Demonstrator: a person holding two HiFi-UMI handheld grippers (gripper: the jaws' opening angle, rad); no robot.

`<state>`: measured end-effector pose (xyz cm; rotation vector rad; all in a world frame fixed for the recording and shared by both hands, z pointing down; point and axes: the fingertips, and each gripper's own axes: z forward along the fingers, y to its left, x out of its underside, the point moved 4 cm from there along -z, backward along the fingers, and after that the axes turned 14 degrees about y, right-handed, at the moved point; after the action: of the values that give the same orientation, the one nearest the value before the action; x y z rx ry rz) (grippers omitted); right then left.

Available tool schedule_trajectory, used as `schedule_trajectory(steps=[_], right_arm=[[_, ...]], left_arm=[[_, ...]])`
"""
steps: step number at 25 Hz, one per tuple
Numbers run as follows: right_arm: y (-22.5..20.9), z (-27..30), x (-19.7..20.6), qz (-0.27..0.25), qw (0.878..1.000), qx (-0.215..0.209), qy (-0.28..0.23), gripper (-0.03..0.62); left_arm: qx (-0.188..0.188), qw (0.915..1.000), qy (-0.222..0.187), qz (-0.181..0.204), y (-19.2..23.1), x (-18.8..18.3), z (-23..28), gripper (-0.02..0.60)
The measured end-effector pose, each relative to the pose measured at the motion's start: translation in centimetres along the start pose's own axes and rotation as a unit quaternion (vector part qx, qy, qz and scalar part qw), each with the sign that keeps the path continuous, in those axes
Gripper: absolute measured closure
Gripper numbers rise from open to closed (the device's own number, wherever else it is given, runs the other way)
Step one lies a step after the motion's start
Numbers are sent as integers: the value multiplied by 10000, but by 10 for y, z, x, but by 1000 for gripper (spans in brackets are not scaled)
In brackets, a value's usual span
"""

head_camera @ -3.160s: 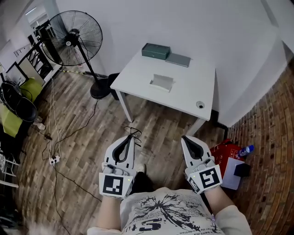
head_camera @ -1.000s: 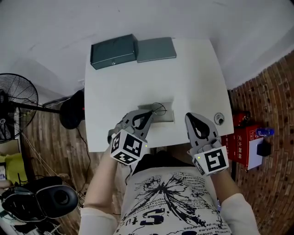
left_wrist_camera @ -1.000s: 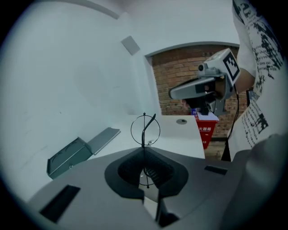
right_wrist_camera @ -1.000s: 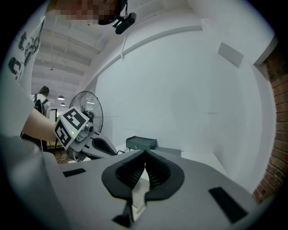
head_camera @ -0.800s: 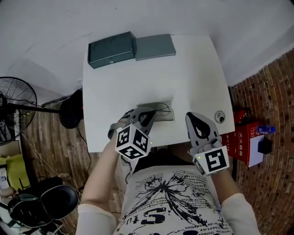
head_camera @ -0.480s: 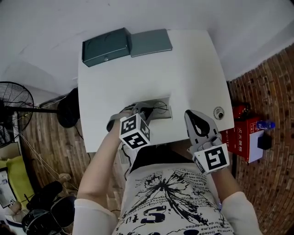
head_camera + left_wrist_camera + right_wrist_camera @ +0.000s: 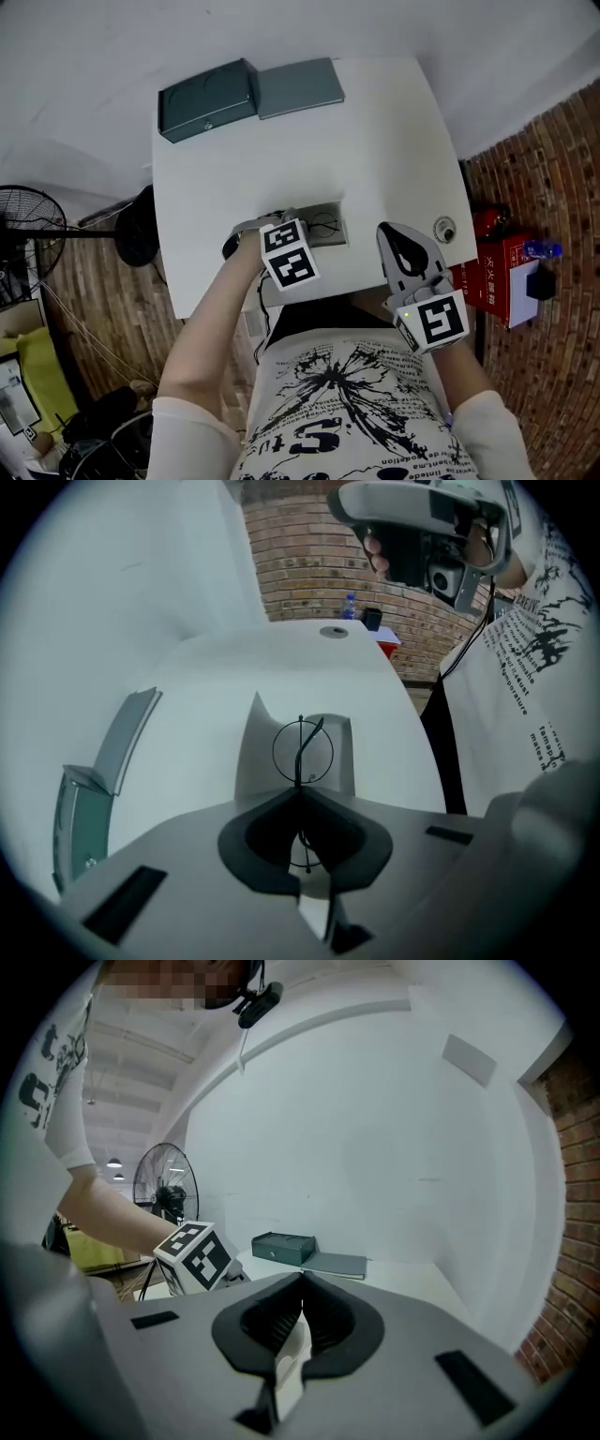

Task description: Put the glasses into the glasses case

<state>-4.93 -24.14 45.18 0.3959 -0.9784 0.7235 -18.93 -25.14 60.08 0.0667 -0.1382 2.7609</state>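
We have the left gripper (image 7: 300, 797) clamped on the thin black wire-frame glasses (image 7: 302, 752), pointing steeply down. The glasses hang right over the open grey glasses case (image 7: 253, 761) on the white table (image 7: 394, 141). Right gripper (image 7: 302, 1288): jaws together, empty, at the table's near edge.

- The thin black wire-framed glasses (image 7: 302, 752) with round lenses were pinched at the frame by the closed left gripper (image 7: 300, 797). They hung edge-on, with one round lens facing the camera and a temple arm crossing it.
- The light grey rectangular glasses case (image 7: 330, 234) lay open near the front edge of the white table, its lid (image 7: 251, 752) raised upright. The glasses sat directly over its tray; contact could not be told.
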Motion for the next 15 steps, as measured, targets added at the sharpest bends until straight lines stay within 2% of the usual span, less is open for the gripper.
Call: schedule_trajectory(steps=[8,15], right_arm=[[-11,-1,6,141,9998,77,79,579],[-13,-2,9,149,9997,80,149,579]], left_arm=[[547,9980,246,176,-11,-7,12,568],[983,9949,211,30,-17,-11,15,566]])
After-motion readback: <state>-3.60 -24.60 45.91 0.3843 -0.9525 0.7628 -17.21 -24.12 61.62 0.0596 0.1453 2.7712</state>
